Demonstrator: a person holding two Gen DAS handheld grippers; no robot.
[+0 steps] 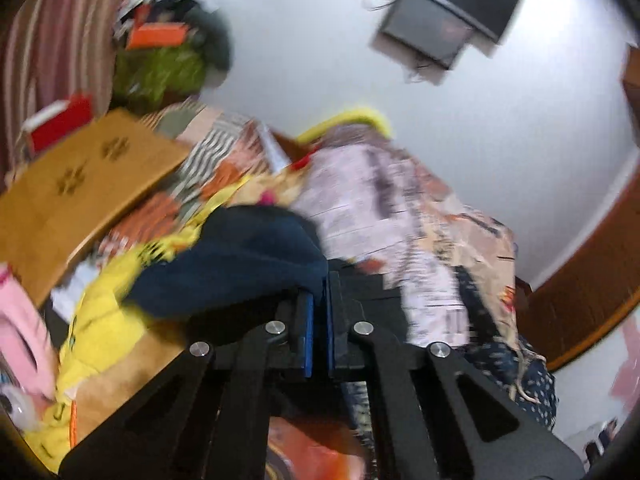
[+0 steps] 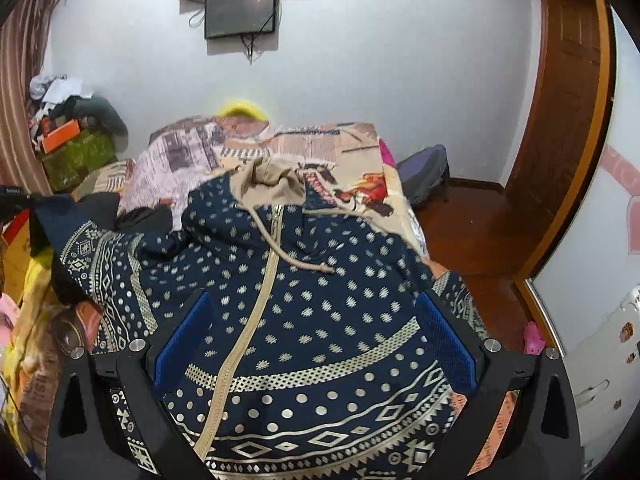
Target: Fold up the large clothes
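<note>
Right wrist view: looks down over a navy patterned hoodie [image 2: 304, 320] spread front-up on the bed [image 2: 360, 168], hood [image 2: 268, 184] away toward the wall, hem nearest the camera. Zip [image 2: 256, 300] marks the long axis, running from near to far, slightly slanted. Right gripper [image 2: 316, 332] hovers above the chest panel, blue fingers [image 2: 184, 336] spread wide and released, holding nothing, one on each side of the zip line. Whether the tips touch the cloth cannot be told.

Left wrist view: blurred by motion, tilted up toward the wall and its two dark screens [image 1: 440, 12]. Left gripper [image 1: 319, 320] has its fingers [image 1: 308, 332] pressed together, clenched on a fold of plain navy cloth, judged to be the hoodie's sleeve [image 1: 240, 264], which drapes up and leftward from the tips. Yellow fabric [image 1: 104, 320] and a wooden board [image 1: 80, 184] lie off to the left.

In the right wrist view, that same sleeve [image 2: 80, 248] stretches out to the left edge of the garment, raised off the bed. Coming move likely turns on this: sleeve lies left of the body, crosswise to the zip axis, and needs carrying rightward over the chest. Left gripper already has it; right gripper sits over the torso, well placed to pin the body or take the far side.
</note>
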